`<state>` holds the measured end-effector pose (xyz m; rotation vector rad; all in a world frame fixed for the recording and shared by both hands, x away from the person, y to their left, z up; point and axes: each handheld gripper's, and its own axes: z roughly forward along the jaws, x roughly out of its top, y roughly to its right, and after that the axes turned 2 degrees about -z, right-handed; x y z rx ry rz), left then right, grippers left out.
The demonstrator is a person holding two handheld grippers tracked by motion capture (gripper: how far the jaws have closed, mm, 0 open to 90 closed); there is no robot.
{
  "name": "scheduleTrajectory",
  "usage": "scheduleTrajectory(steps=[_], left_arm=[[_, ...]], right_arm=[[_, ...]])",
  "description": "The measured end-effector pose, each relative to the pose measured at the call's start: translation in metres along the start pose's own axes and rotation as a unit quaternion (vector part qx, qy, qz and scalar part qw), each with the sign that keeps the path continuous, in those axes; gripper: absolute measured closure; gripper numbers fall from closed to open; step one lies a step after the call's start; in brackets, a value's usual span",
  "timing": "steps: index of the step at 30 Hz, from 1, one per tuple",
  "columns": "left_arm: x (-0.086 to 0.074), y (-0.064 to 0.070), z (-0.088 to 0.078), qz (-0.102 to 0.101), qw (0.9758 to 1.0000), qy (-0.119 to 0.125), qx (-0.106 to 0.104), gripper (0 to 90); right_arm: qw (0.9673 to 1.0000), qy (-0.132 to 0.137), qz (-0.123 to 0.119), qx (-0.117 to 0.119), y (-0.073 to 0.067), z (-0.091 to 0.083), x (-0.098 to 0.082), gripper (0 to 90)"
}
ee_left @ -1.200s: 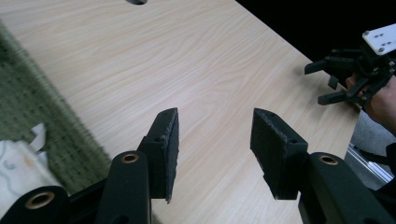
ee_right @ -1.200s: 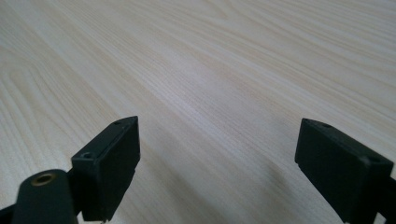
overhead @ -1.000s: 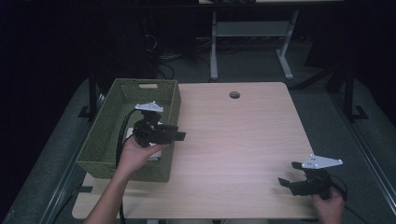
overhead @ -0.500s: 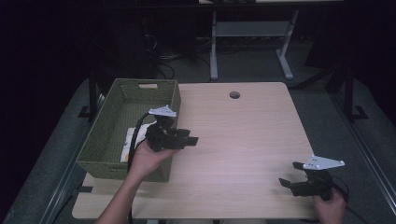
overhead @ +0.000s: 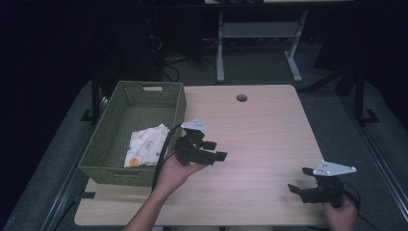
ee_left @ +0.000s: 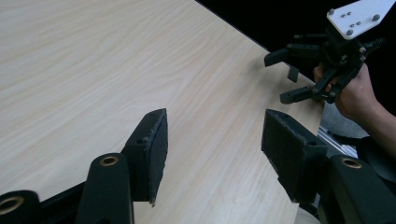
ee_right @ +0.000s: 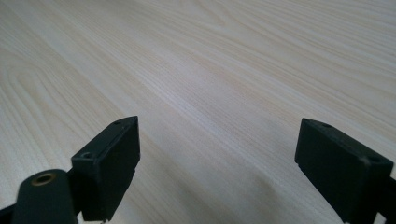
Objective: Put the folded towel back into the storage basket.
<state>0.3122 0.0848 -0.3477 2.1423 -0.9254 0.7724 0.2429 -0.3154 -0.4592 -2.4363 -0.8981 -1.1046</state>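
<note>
Landmark: green woven basket (overhead: 108, 144), at the near-left part of the light wood bench (overhead: 269, 130).

Inside the basket, toward its right wall and near corner, lies a white patterned cloth (overhead: 144, 147), crumpled, with an orange spot showing on it.

Left gripper (overhead: 219, 150): held in the left hand (overhead: 172, 173) just to the right of the basket's right wall, above the bench, jaws pointing away from the basket. Its cable arcs along the basket's near-right corner. In the left gripper view the 2 jaws stand spread with bare wood between them; nothing is held.

Right gripper (overhead: 299, 183): well apart from the basket, at the bench's near-right edge, held in the right hand (overhead: 340, 215), grey plate on top. Its jaws point toward the basket side. In the right gripper view its jaws gape wide over bare wood, empty.

Round hole (overhead: 241, 97) in the bench, to the right of the basket's far corner.
</note>
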Motion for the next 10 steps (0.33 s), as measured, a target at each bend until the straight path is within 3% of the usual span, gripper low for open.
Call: scheduleTrajectory(steps=[10], left_arm=[[-0.013,0.016,0.023,0.016,0.9998,0.005,-0.005,35.6]], right_arm=[[1.0000,0.000,-0.008,0.001,-0.001,-0.001,0.002,13.6]])
